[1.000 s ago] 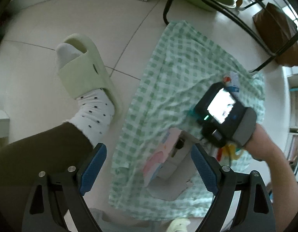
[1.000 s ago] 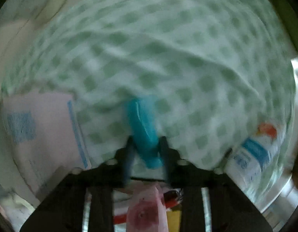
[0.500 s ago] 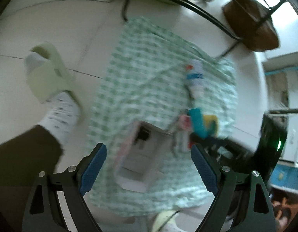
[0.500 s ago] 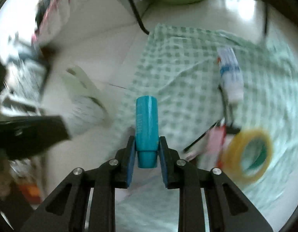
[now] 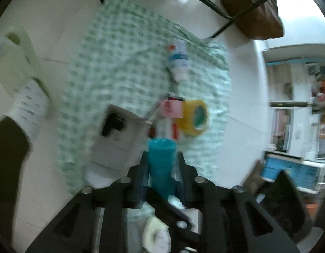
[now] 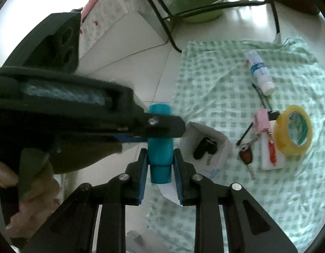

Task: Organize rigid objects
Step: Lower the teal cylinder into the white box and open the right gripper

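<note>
A teal cylinder (image 6: 160,145) stands upright between both grippers. My right gripper (image 6: 160,164) is shut on its lower part. My left gripper (image 5: 161,168) is closed on it too, and its finger (image 6: 162,126) crosses the cylinder in the right wrist view. The cylinder also shows in the left wrist view (image 5: 161,160). Below lies a green checked cloth (image 6: 225,80) with an open white box (image 6: 204,145) holding a black car key (image 6: 203,147).
On the cloth lie a white tube (image 6: 259,71), a yellow tape roll (image 6: 293,130), a pink item (image 6: 261,122), a red key (image 6: 246,158) and a white card. A slippered foot (image 5: 16,63), black chair legs (image 6: 162,16) and a green basin (image 6: 196,6) are around.
The right gripper lifted the teal cylinder off the cloth and brought it to the left gripper. The left gripper went from open to closed on the cylinder.
</note>
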The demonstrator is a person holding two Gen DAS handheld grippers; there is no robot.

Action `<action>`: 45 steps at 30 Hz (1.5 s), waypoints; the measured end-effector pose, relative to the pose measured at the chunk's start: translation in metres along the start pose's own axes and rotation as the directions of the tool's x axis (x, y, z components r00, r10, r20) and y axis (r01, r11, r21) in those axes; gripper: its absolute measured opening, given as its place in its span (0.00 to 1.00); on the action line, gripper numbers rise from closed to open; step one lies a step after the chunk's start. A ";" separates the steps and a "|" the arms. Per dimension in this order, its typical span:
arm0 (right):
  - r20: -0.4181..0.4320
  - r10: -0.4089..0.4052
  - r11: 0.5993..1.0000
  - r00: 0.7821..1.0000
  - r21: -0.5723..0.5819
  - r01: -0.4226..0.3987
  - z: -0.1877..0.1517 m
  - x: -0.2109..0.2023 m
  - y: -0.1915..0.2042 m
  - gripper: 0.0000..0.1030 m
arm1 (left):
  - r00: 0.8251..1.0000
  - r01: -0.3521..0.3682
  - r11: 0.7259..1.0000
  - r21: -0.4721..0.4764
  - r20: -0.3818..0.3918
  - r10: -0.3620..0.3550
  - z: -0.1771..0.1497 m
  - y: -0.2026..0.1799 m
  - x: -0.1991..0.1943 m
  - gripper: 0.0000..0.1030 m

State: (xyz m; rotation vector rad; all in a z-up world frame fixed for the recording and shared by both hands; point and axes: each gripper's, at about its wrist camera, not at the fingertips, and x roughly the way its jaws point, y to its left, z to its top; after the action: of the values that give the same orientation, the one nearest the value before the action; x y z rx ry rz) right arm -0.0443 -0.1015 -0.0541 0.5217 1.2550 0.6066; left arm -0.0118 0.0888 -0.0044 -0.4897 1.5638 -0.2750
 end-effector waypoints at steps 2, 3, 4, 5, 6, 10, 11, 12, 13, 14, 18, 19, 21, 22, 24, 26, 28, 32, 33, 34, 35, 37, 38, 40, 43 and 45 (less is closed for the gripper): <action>0.009 0.002 1.000 1.000 0.002 -0.002 0.001 0.002 0.000 0.25 | 1.000 0.002 1.000 0.023 0.012 -0.002 -0.001 0.001 -0.004 0.20; 0.008 0.007 1.000 1.000 0.007 -0.007 0.001 0.003 -0.001 0.25 | 1.000 -0.008 0.999 0.044 0.029 0.007 0.000 0.002 -0.008 0.20; 0.002 0.009 1.000 1.000 0.008 -0.009 0.001 0.006 -0.002 0.25 | 0.999 -0.016 0.998 0.055 0.040 0.014 -0.001 0.002 -0.010 0.20; -0.018 -0.007 1.000 1.000 0.000 0.007 0.000 0.010 -0.003 0.25 | 0.998 -0.028 0.998 0.063 0.058 0.024 -0.001 0.004 -0.014 0.20; -0.045 -0.045 0.999 0.998 -0.013 0.044 -0.002 0.015 -0.004 0.24 | 0.995 -0.052 0.997 0.062 0.084 0.047 0.001 0.009 -0.020 0.20; -0.159 -0.327 0.945 0.931 -0.065 0.321 -0.022 0.039 -0.025 0.24 | 0.984 -0.117 0.992 0.037 0.136 0.111 0.006 0.020 -0.030 0.20; -0.172 -0.369 0.929 0.913 -0.062 0.364 -0.024 0.041 -0.031 0.24 | 0.985 -0.121 0.992 0.023 0.126 0.117 0.008 0.027 -0.028 0.20; -0.183 -0.424 0.905 0.887 -0.058 0.421 -0.027 0.043 -0.040 0.24 | 0.986 -0.128 0.992 0.020 0.112 0.125 0.008 0.030 -0.025 0.20; -0.190 -0.469 0.882 0.862 -0.054 0.468 -0.029 0.043 -0.049 0.26 | 0.986 -0.137 0.990 0.020 0.099 0.135 0.006 0.029 -0.019 0.20; -0.195 -0.499 0.865 0.844 -0.053 0.499 -0.031 0.043 -0.055 0.27 | 0.986 -0.154 0.988 0.024 0.071 0.152 0.005 0.033 -0.010 0.20; -0.262 -0.570 0.815 0.779 -0.059 0.577 -0.044 0.046 -0.086 0.90 | 0.982 -0.191 0.980 0.054 -0.001 0.191 0.009 0.011 0.030 0.20; -0.287 -0.567 0.813 0.772 -0.050 0.580 -0.049 0.047 -0.094 0.94 | 0.980 -0.196 0.979 0.058 -0.012 0.197 0.012 0.000 0.038 0.20; -0.341 -0.564 0.804 0.752 -0.019 0.594 -0.060 0.050 -0.108 0.94 | 0.976 -0.213 0.975 0.067 -0.032 0.215 0.017 -0.003 0.050 0.20; -0.370 -0.557 0.798 0.743 0.010 0.603 -0.066 0.050 -0.117 0.94 | 0.974 -0.221 0.973 0.067 -0.037 0.224 0.021 -0.008 0.059 0.20; -0.409 -0.536 0.790 0.738 0.064 0.609 -0.077 0.051 -0.130 0.94 | 0.972 -0.226 0.972 0.059 -0.048 0.229 0.023 -0.011 0.067 0.20; -0.433 -0.511 0.790 0.742 0.104 0.605 -0.085 0.054 -0.140 0.94 | 0.970 -0.230 0.972 0.058 -0.063 0.233 0.022 -0.012 0.073 0.20; -0.427 -0.522 0.781 0.738 0.108 0.615 -0.089 0.054 -0.144 0.94 | 0.969 -0.234 0.970 0.067 -0.062 0.238 0.023 -0.015 0.075 0.20; -0.420 -0.645 0.719 0.638 -0.052 0.693 -0.092 0.065 -0.137 0.94 | 0.970 -0.232 0.971 0.065 -0.062 0.236 0.024 -0.017 0.077 0.20; -0.403 -0.640 0.734 0.654 -0.069 0.676 -0.093 0.065 -0.135 0.94 | 0.970 -0.229 0.971 0.063 -0.062 0.233 0.023 -0.015 0.077 0.20; -0.394 -0.633 0.742 0.666 -0.064 0.667 -0.095 0.064 -0.135 0.94 | 0.971 -0.227 0.972 0.064 -0.064 0.231 0.023 -0.016 0.079 0.21; -0.396 -0.629 0.743 0.669 -0.053 0.667 -0.096 0.064 -0.138 0.94 | 0.971 -0.224 0.972 0.065 -0.068 0.228 0.023 -0.016 0.080 0.23; -0.409 -0.608 0.748 0.681 -0.006 0.664 -0.097 0.064 -0.144 0.94 | 0.972 -0.221 0.973 0.062 -0.070 0.225 0.023 -0.014 0.080 0.32; -0.414 -0.593 0.753 0.691 0.018 0.657 -0.097 0.064 -0.147 0.94 | 0.972 -0.223 0.973 0.060 -0.065 0.227 0.023 -0.014 0.079 0.37; -0.413 -0.586 0.753 0.697 0.039 0.657 -0.097 0.062 -0.151 0.94 | 0.971 -0.232 0.971 0.061 -0.049 0.236 0.024 -0.014 0.077 0.41; -0.378 -0.593 0.761 0.711 0.027 0.649 -0.096 0.057 -0.152 0.94 | 0.967 -0.254 0.965 0.061 -0.004 0.255 0.024 -0.016 0.071 0.57; -0.355 -0.589 0.773 0.726 0.014 0.634 -0.093 0.056 -0.148 0.90 | 0.963 -0.271 0.960 0.071 0.024 0.270 0.023 -0.018 0.067 0.70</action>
State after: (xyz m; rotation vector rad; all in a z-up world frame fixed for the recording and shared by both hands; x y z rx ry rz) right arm -0.1036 -0.1696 -0.2143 0.0779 1.6947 0.0326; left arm 0.0135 0.0448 -0.0571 -0.2153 1.5795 -0.1182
